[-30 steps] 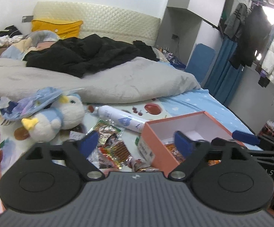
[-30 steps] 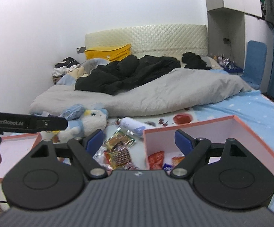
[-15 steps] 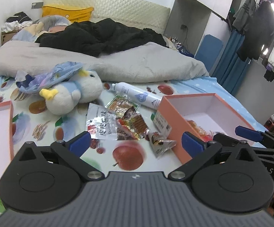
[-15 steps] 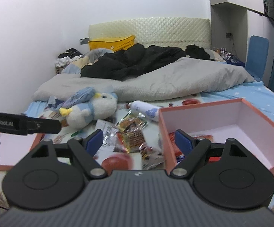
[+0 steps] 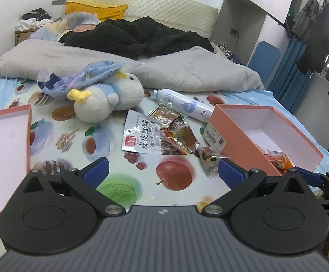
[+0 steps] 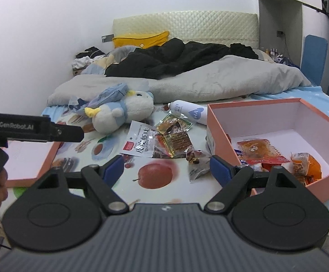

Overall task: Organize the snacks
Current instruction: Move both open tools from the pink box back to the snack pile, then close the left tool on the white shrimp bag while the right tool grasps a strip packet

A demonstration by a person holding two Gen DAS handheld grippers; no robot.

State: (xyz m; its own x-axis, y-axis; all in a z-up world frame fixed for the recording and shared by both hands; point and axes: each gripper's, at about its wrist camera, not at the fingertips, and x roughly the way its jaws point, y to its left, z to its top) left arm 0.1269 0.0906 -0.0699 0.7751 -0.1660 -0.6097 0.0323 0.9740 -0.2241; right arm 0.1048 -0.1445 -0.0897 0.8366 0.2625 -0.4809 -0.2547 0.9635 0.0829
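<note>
Over the foot of the bed, the left gripper (image 5: 162, 170) and the right gripper (image 6: 165, 166) both hang with their blue-tipped jaws spread wide and nothing between them, angled down at a fruit-printed sheet (image 5: 119, 185). Just ahead of them lies a loose heap of snack packets (image 5: 164, 133): a silver shrimp-chip bag (image 6: 140, 144), gold-and-red wrappers and a small crumpled packet (image 6: 196, 162) nearest the grippers. To the right of the heap, touching the small packet's side, stands an open pink box (image 6: 318, 185) with a few orange and red packets (image 6: 264, 151) already inside. Its shallow lid (image 5: 5, 136) lies well apart on the left. Behind the snacks rest a white plush toy (image 5: 110, 99) and a white spray bottle (image 5: 182, 106) on its side. Farther back, a grey duvet (image 5: 187, 72) and black clothing (image 5: 137, 36) are bunched before a quilted headboard (image 5: 164, 6) against a white wall, with coats (image 5: 318, 34) hanging on the right.
</note>
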